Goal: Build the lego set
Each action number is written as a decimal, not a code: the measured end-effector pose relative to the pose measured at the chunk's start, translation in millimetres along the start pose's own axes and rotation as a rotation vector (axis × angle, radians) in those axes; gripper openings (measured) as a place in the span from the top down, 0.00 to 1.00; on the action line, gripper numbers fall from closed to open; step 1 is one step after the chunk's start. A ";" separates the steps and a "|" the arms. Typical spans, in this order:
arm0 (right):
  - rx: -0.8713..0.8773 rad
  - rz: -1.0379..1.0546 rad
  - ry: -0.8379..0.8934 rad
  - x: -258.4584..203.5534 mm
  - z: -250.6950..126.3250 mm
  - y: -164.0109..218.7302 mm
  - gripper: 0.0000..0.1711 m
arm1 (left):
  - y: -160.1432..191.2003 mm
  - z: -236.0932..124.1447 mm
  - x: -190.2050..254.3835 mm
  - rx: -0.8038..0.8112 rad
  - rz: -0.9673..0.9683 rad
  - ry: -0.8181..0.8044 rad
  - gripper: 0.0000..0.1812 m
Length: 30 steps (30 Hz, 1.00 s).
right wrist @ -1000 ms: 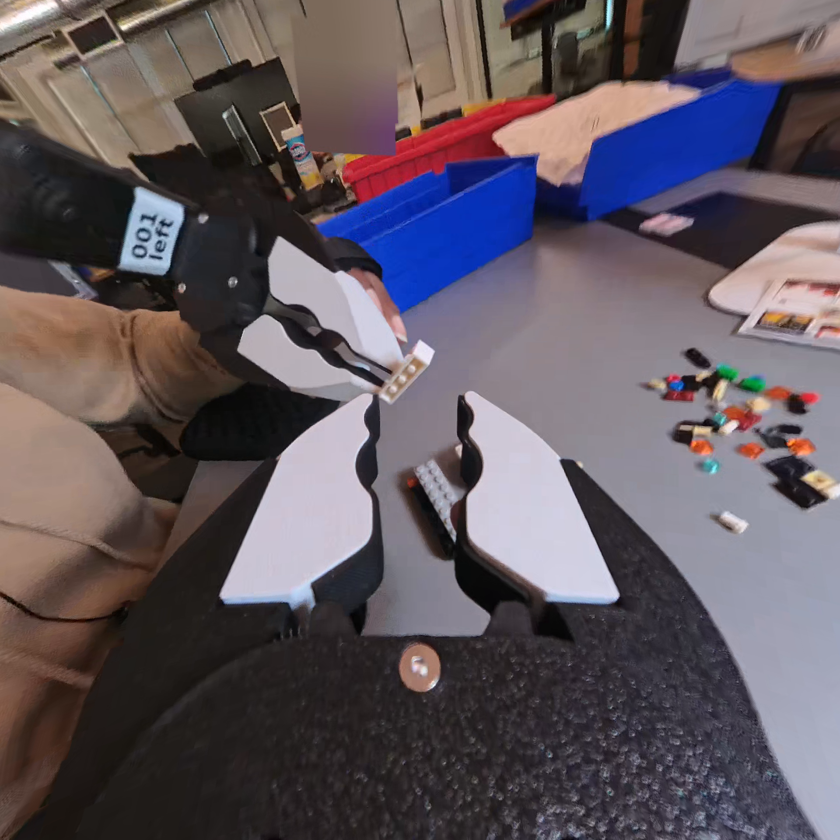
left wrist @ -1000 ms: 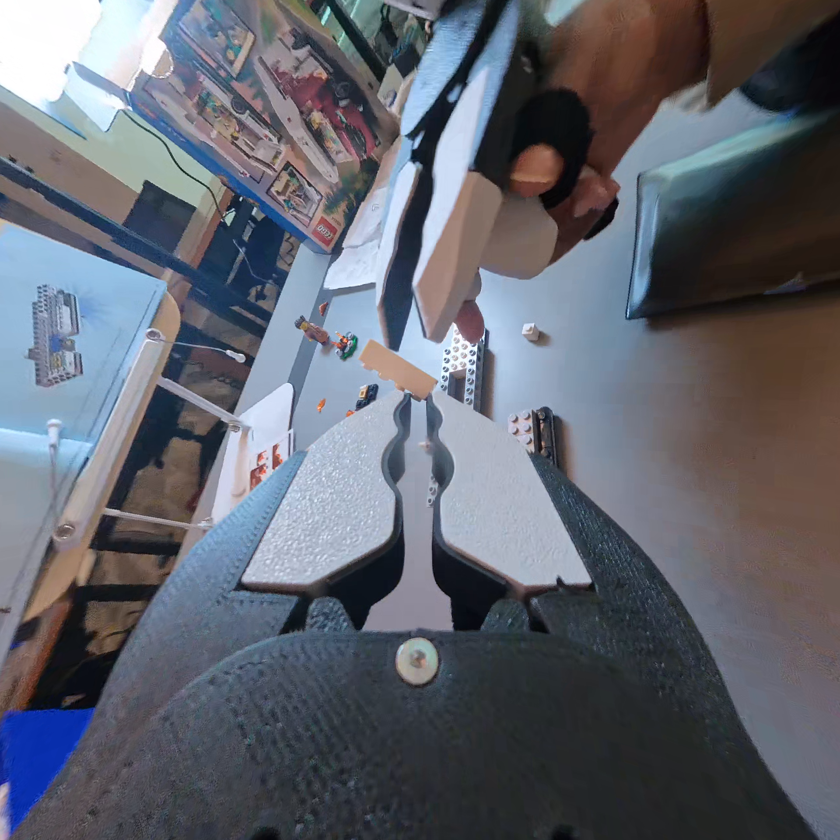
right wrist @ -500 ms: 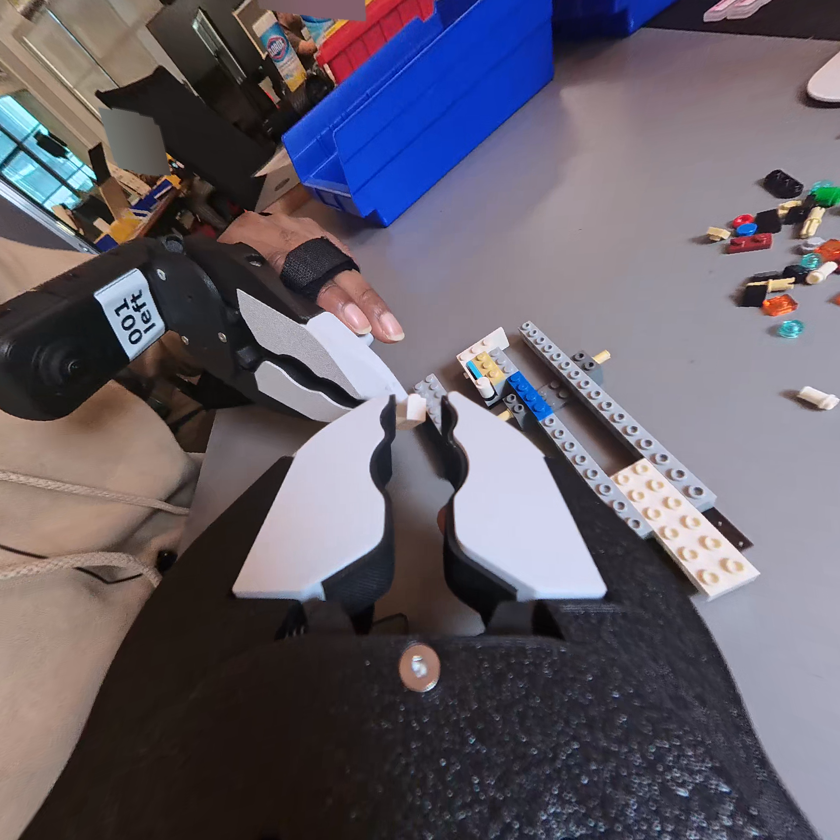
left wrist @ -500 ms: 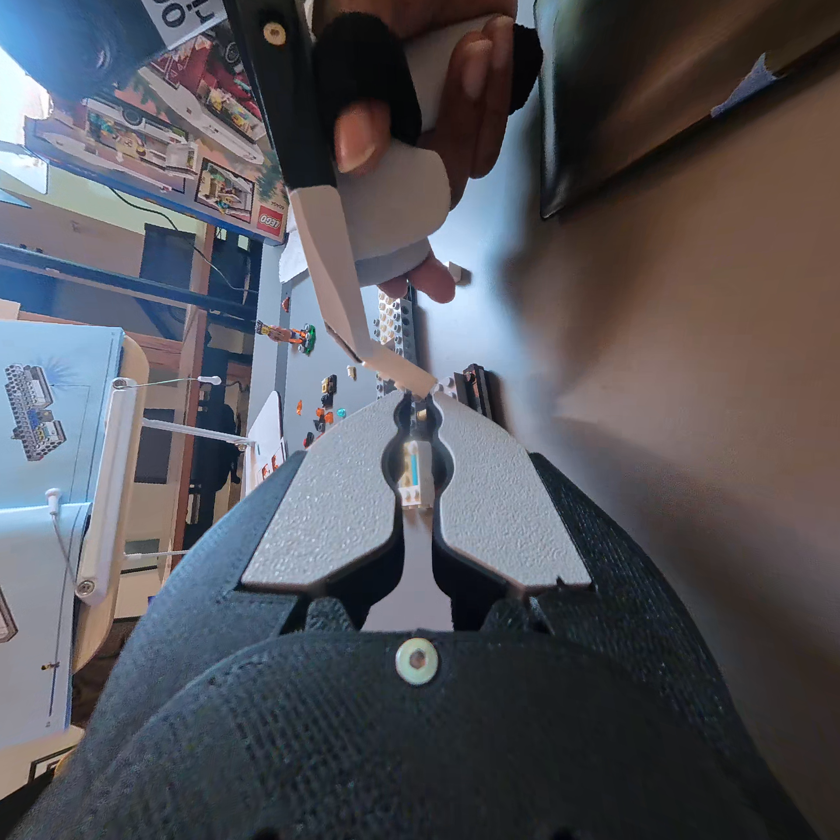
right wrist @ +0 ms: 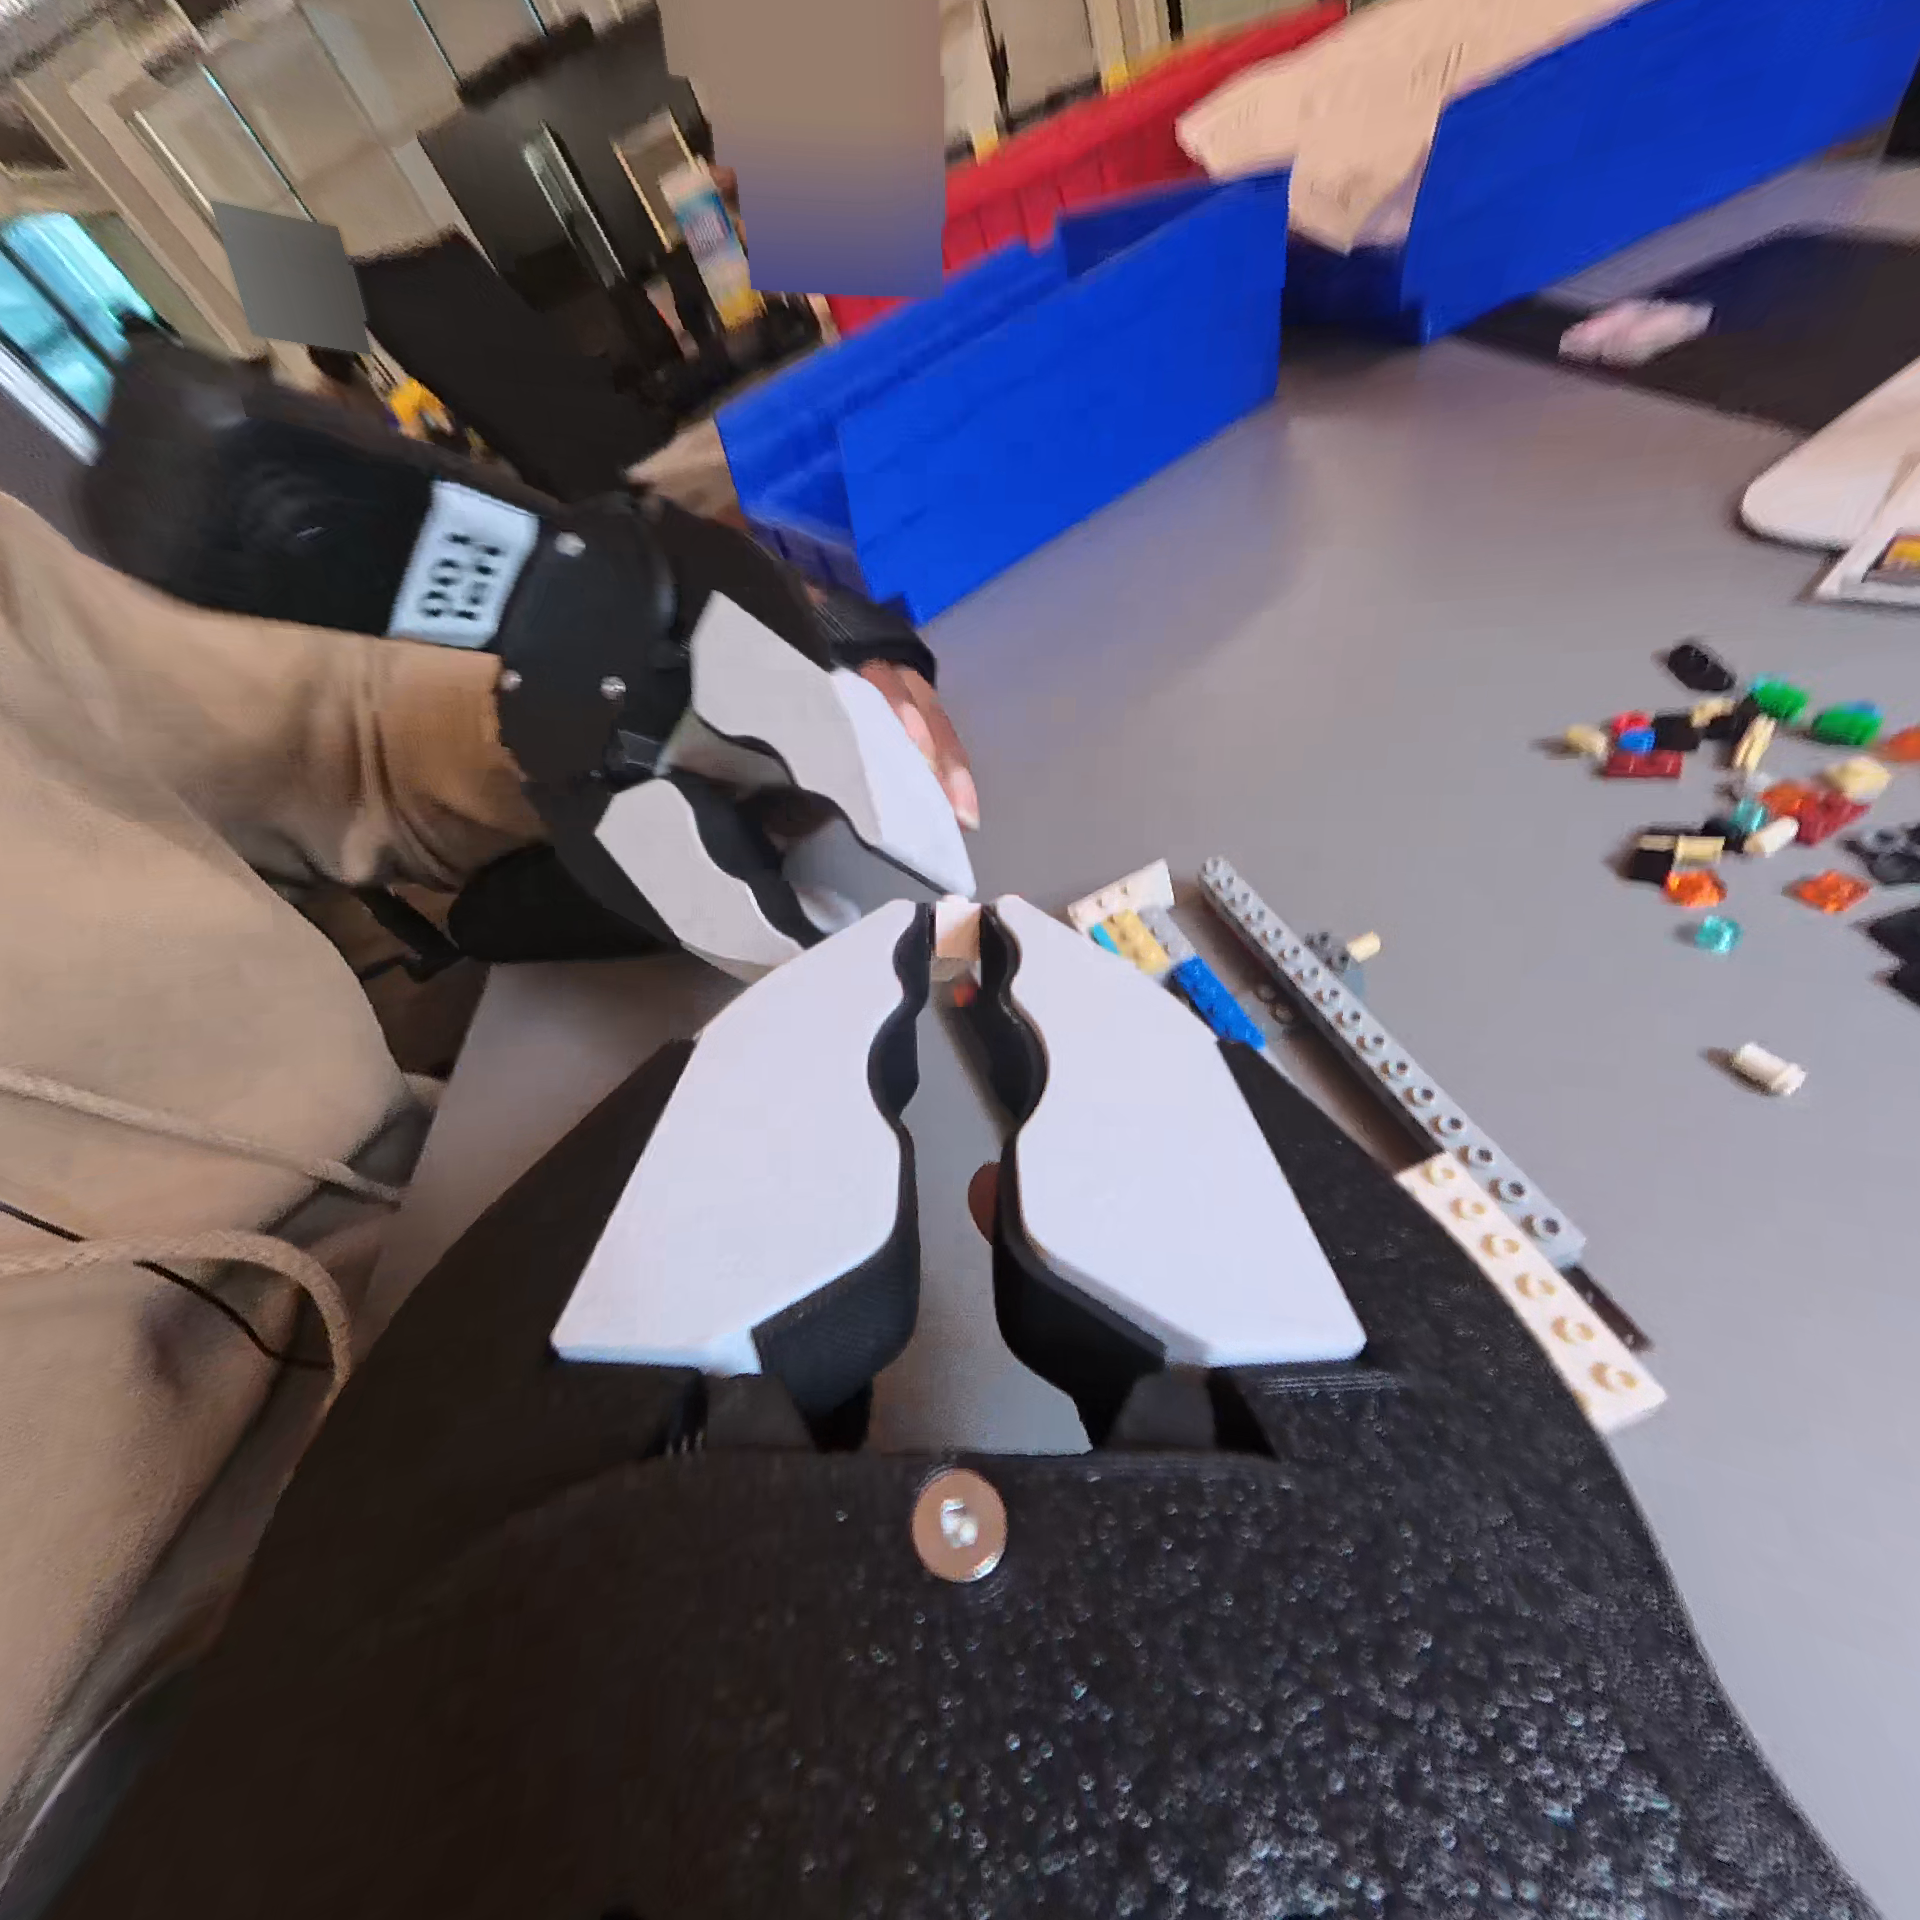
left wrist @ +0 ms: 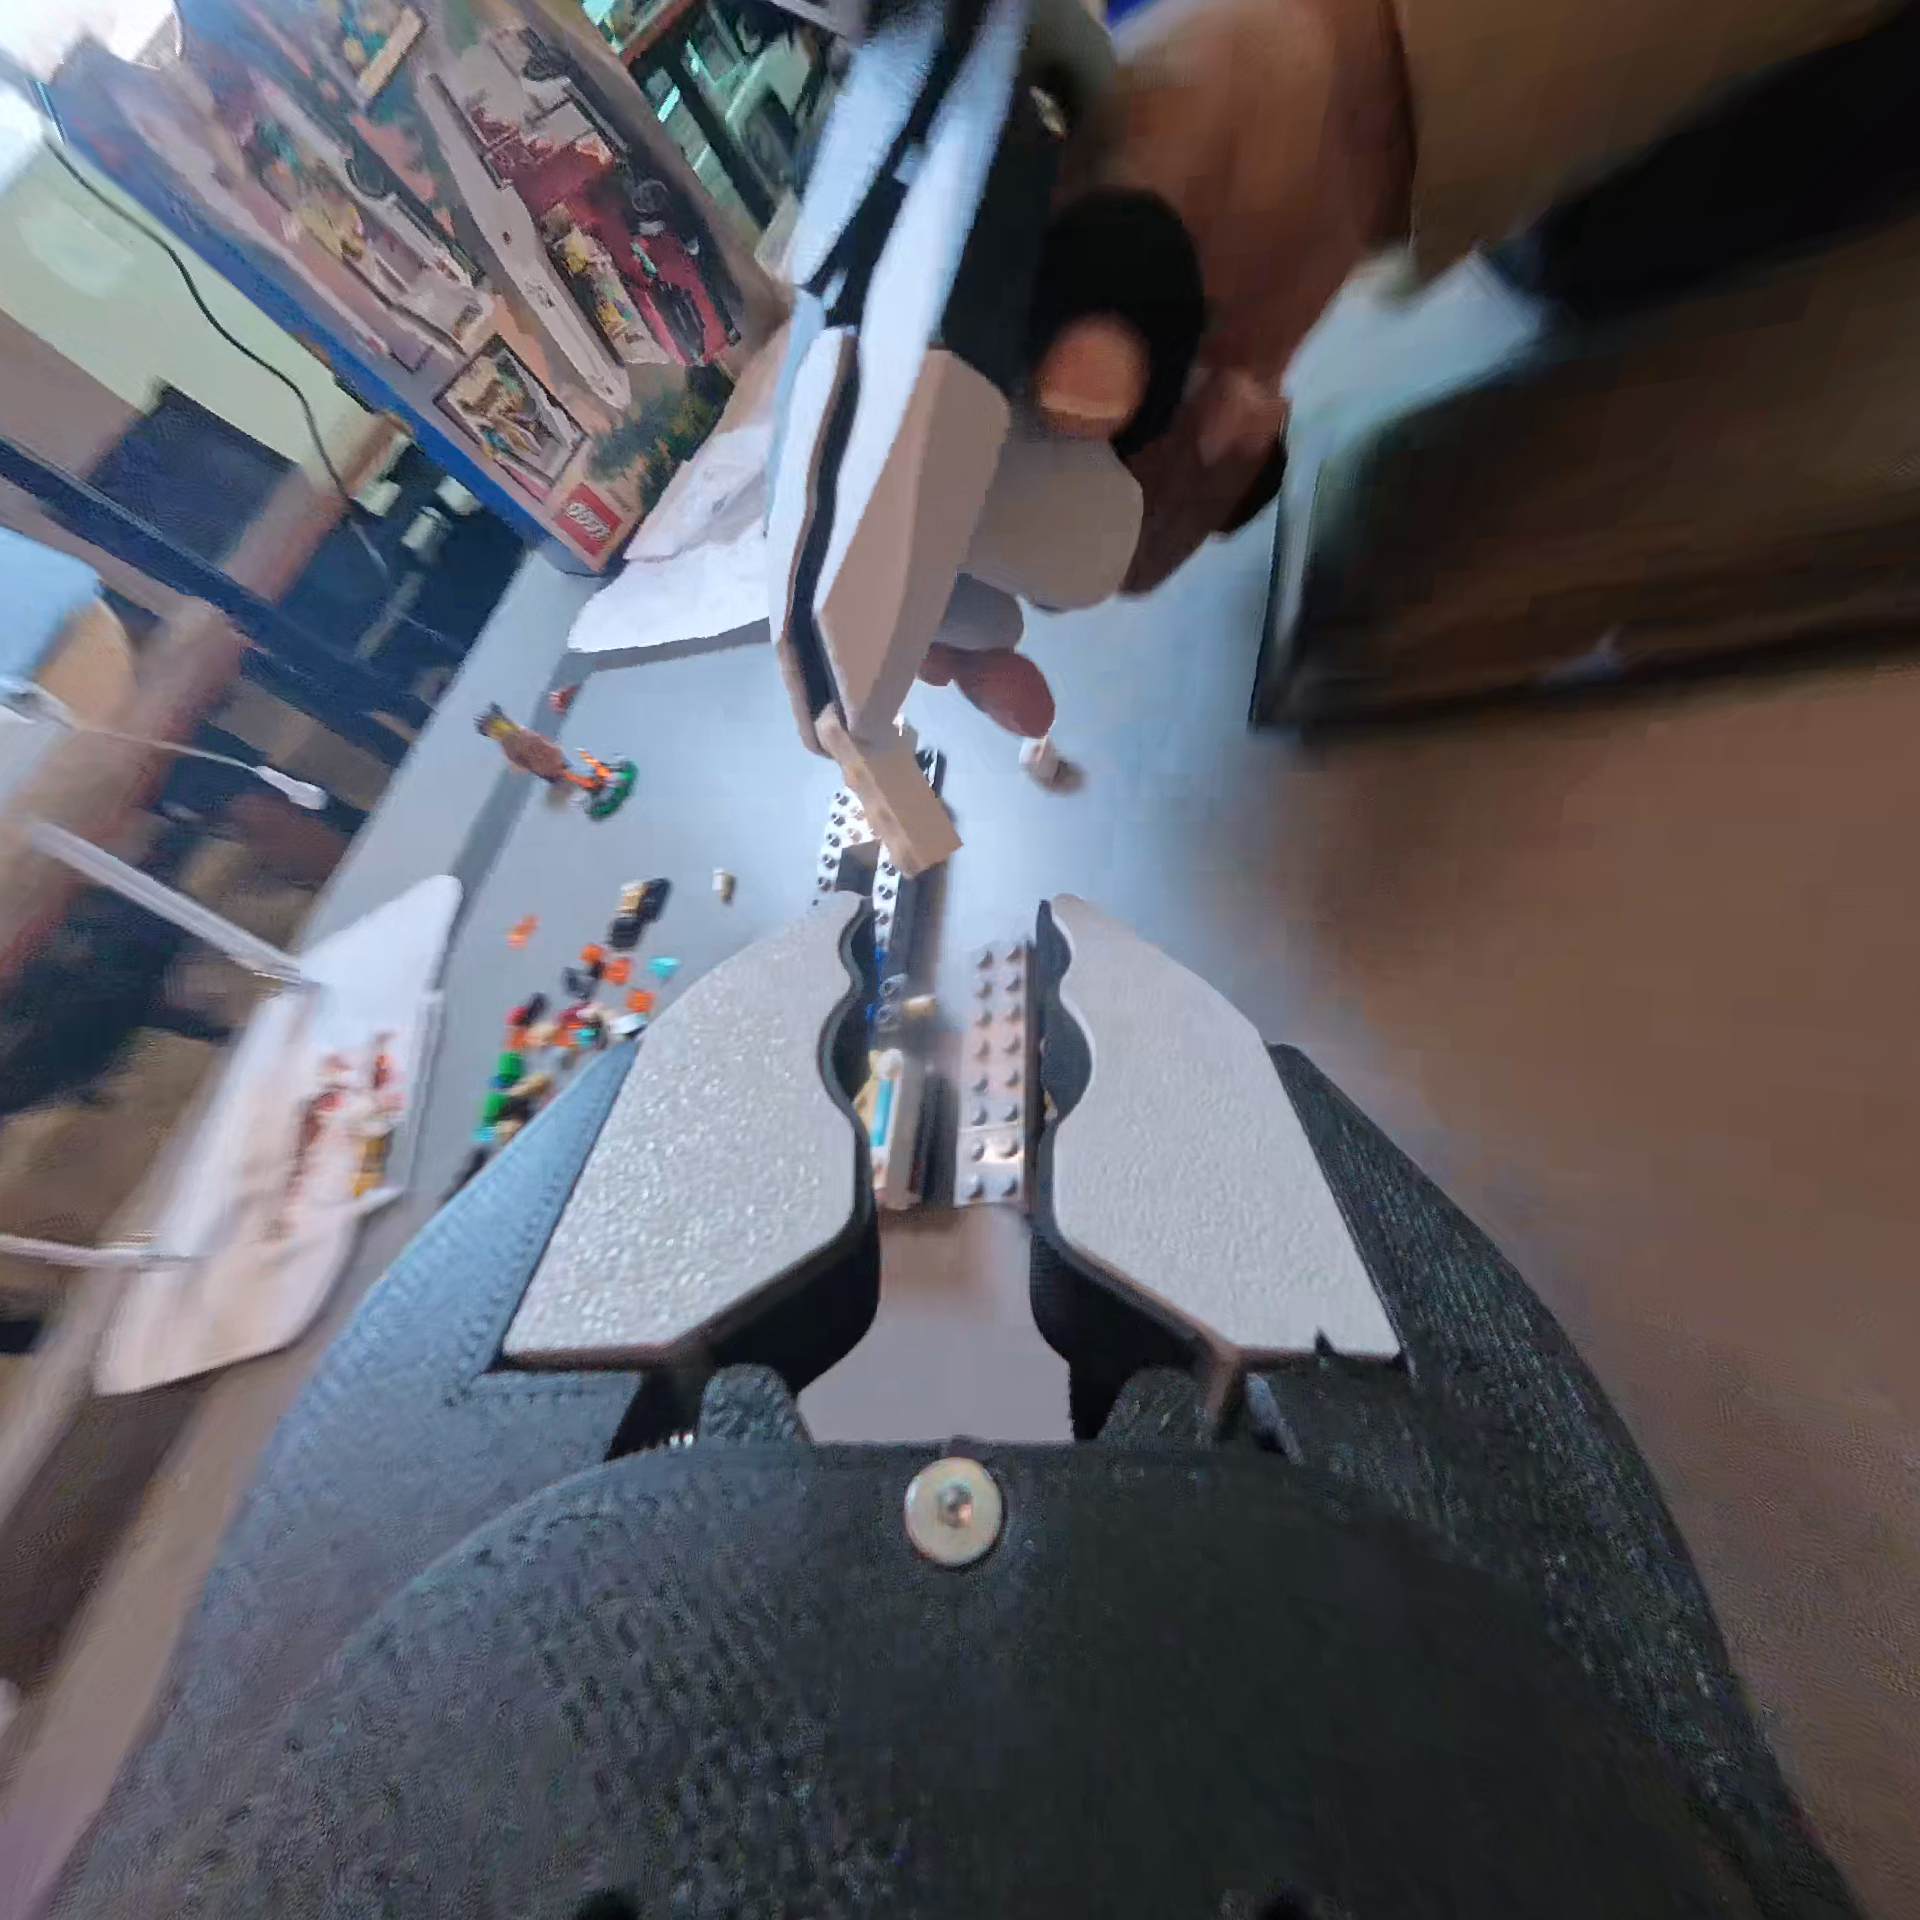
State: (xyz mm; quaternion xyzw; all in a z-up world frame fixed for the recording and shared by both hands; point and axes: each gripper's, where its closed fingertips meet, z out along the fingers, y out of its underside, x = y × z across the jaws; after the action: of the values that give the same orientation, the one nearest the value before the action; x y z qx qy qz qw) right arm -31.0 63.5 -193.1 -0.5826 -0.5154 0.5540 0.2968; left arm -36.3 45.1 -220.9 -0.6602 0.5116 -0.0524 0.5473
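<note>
White plastic, hard and featherlight: that is what my right gripper (right wrist: 958,920) is pinched on, a small white brick (right wrist: 956,928) caught only at the very tips of the two pale fingers (right wrist: 1143,1164), above the grey table (right wrist: 1299,644). In the left wrist view the same piece shows as a short plate (left wrist: 896,798) sticking out past those tips, held at one end with most of its length free. My left gripper (left wrist: 948,914) stands released, its jaws well apart and nothing between them; through the gap I look down on the grey studded plate (left wrist: 995,1049) and the partial build lying flat on the table. From the right wrist view that build is a long grey studded beam (right wrist: 1382,1049) with a white plate (right wrist: 1527,1288) beside its near end and a small blue, yellow and white cluster (right wrist: 1164,961) at its far end. I judge the brick stiff, smooth and easy to lose: it weighs next to nothing, so the grip need not be hard, but the glossy sides could pivot or squirt out under a tip pinch, especially when pressed onto studs. I would rather hold it across its two long side walls, near the middle, studs up and underside clear. The flat build will probably slide on the table when pushed, so the free left gripper should steady it. Loose coloured pieces (right wrist: 1745,790) lie well apart to the right.
</note>
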 end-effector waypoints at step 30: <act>-0.008 -0.291 -0.074 -29.6 4.3 10.7 0.95 | -18.1 -8.9 6.8 0.216 -0.498 0.309 0.95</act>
State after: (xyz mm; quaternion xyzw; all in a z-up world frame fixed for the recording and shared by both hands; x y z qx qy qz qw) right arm -27.9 31.8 -193.7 -0.4821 -0.6070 0.5243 0.3525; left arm -27.5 31.9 -206.7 -0.6875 0.4027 -0.3389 0.5003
